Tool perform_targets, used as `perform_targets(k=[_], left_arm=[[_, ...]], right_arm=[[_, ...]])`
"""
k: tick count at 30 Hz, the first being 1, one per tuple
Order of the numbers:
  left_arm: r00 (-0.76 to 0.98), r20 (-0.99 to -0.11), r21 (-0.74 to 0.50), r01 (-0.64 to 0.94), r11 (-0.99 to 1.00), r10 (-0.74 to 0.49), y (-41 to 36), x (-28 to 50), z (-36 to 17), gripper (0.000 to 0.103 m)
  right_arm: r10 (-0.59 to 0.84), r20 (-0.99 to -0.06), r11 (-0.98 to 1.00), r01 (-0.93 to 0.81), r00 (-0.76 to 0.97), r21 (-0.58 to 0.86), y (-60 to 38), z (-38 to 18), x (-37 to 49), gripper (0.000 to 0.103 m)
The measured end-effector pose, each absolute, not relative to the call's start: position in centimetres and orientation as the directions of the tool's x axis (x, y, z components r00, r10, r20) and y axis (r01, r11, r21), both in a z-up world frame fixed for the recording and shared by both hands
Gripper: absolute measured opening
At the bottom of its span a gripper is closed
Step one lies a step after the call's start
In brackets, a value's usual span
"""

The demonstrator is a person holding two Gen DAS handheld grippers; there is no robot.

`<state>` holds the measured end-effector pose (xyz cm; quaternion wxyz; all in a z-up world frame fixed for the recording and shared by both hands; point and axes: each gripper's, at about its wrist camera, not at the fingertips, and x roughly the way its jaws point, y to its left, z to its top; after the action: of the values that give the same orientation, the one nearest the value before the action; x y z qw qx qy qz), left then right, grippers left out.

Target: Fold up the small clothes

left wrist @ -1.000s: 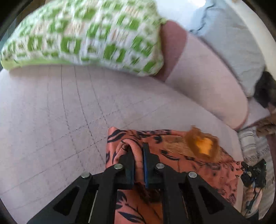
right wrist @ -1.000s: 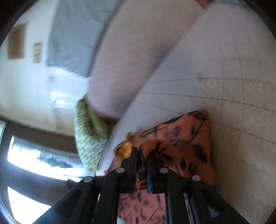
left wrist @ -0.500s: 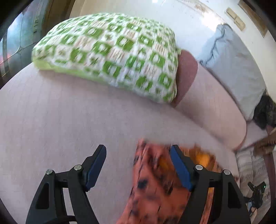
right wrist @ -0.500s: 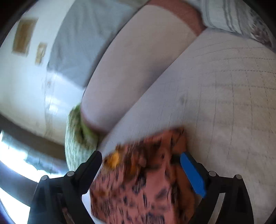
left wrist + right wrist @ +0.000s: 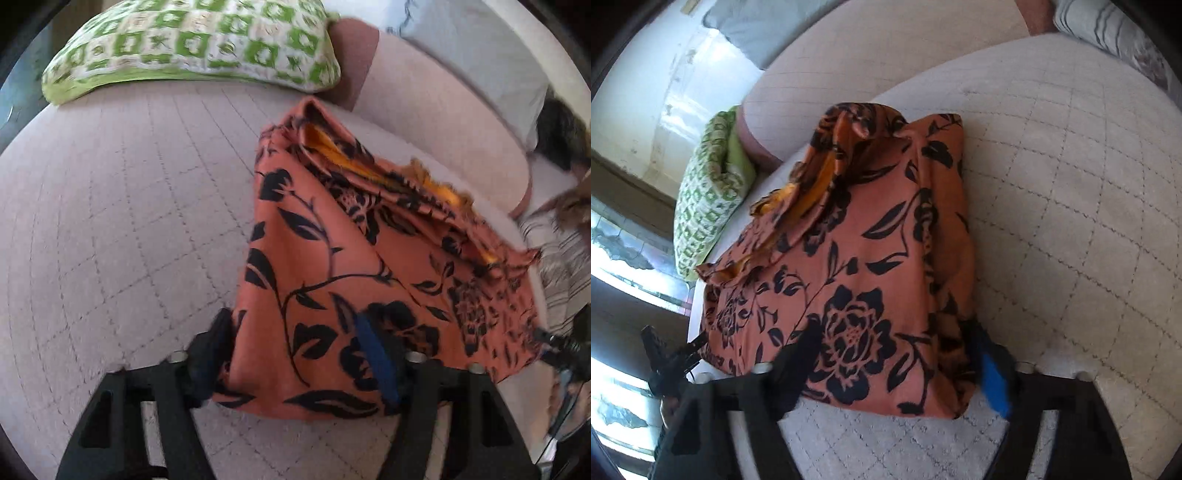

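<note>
A folded orange garment (image 5: 351,240) with black flowers and a yellow lining lies flat on the quilted sofa seat (image 5: 110,221). My left gripper (image 5: 291,328) hangs over its near left corner. The jaws are wide and closing, with the cloth's edge between them, and the pads do not press on it. In the right wrist view the same garment (image 5: 871,229) fills the middle. My right gripper (image 5: 895,336) straddles its near right corner, also closing, with cloth between the jaws but no grip on it.
A green-and-white pillow (image 5: 192,40) lies at the far left of the seat. The pink backrest roll (image 5: 443,122) and a grey cushion (image 5: 480,48) run behind the garment. A striped cushion (image 5: 561,258) sits at the right. The other gripper shows at the edge (image 5: 668,362).
Both grippers were shut on bunched cloth, then opened wide and let it go. They drew back to the garment's near edge, and more of the folded cloth shows.
</note>
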<state>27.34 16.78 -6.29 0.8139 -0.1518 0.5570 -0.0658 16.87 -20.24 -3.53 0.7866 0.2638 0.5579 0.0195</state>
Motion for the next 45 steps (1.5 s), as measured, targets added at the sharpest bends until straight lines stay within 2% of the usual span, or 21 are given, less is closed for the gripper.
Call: perform_targets(k=[2, 7, 8, 9, 10, 12, 13, 16, 20, 24, 30, 34, 37, 39, 41, 45], left_arm=[[0.359, -0.888, -0.332, -0.068, 0.941, -0.287, 16.8, 27.9, -6.0, 0.066], [0.361, -0.88, -0.367, -0.1, 0.925, -0.31, 17.8, 28.7, -5.8, 0.064], [0.363, -0.889, -0.334, -0.093, 0.938, -0.281, 17.6, 28.9, -5.7, 0.058], [0.36, -0.901, -0.29, -0.083, 0.953, -0.243, 17.1, 29.3, -5.6, 0.036], [0.353, -0.907, -0.271, -0.073, 0.96, -0.229, 16.8, 29.7, -5.7, 0.026], [0.334, -0.912, -0.281, -0.084, 0.956, -0.238, 16.7, 30.4, -5.3, 0.02], [0.322, -0.913, -0.293, -0.094, 0.951, -0.249, 16.9, 30.8, -5.1, 0.017], [0.308, -0.914, -0.31, -0.107, 0.945, -0.265, 17.2, 31.7, -3.9, 0.016], [0.357, -0.887, -0.348, -0.099, 0.932, -0.293, 17.9, 31.4, 0.5, 0.016], [0.405, -0.864, -0.353, -0.061, 0.933, -0.3, 17.6, 30.4, 4.7, 0.016], [0.444, -0.836, -0.38, -0.046, 0.924, -0.322, 19.6, 24.2, 9.0, 0.016], [0.403, -0.856, -0.374, -0.051, 0.926, -0.323, 19.9, 17.0, 7.5, 0.016], [0.331, -0.889, -0.359, -0.071, 0.931, -0.317, 20.0, 12.0, 3.9, 0.016], [0.301, -0.915, -0.301, -0.062, 0.952, -0.27, 19.6, 10.7, 1.7, 0.016], [0.243, -0.931, -0.306, -0.106, 0.946, -0.274, 20.0, 10.6, -1.3, 0.018], [0.269, -0.917, -0.338, -0.137, 0.931, -0.293, 21.0, 11.4, -0.1, 0.022]], right_arm=[[0.317, -0.875, 0.863, 0.271, 0.365, 0.426, -20.9, -3.4, 16.4, 0.06], [0.218, -0.89, 0.902, 0.266, 0.4, 0.34, -20.8, -2.1, 16.3, 0.06], [0.227, -0.897, 0.903, 0.261, 0.38, 0.34, -20.2, -2.8, 16.8, 0.06], [0.23, -0.906, 0.908, 0.256, 0.354, 0.331, -19.6, -3.4, 17.1, 0.059], [0.191, -0.918, 0.926, 0.245, 0.348, 0.286, -19.0, -3.5, 17.3, 0.05], [0.223, -0.916, 0.921, 0.237, 0.333, 0.31, -18.4, -3.2, 17.8, 0.023], [0.214, -0.919, 0.925, 0.234, 0.33, 0.299, -18.3, -3.0, 17.9, 0.022], [0.265, -0.903, 0.906, 0.233, 0.339, 0.353, -18.3, -1.9, 18.4, 0.02], [0.343, -0.841, 0.855, 0.232, 0.419, 0.464, -18.9, 1.6, 18.2, 0.018], [0.369, -0.808, 0.848, 0.189, 0.46, 0.495, -18.2, 5.1, 17.4, 0.018], [0.379, -0.794, 0.855, 0.149, 0.476, 0.498, -17.2, 8.6, 12.6, 0.018], [0.368, -0.822, 0.867, 0.159, 0.435, 0.472, -16.3, 7.6, 4.9, 0.018], [0.358, -0.854, 0.863, 0.215, 0.378, 0.457, -16.6, 4.5, -0.5, 0.018], [0.344, -0.876, 0.872, 0.232, 0.338, 0.432, -16.4, 2.1, -2.6, 0.018], [0.355, -0.879, 0.849, 0.283, 0.318, 0.446, -17.2, -0.3, -3.6, 0.018], [0.359, -0.864, 0.843, 0.276, 0.353, 0.462, -17.5, 0.6, -3.7, 0.018]])
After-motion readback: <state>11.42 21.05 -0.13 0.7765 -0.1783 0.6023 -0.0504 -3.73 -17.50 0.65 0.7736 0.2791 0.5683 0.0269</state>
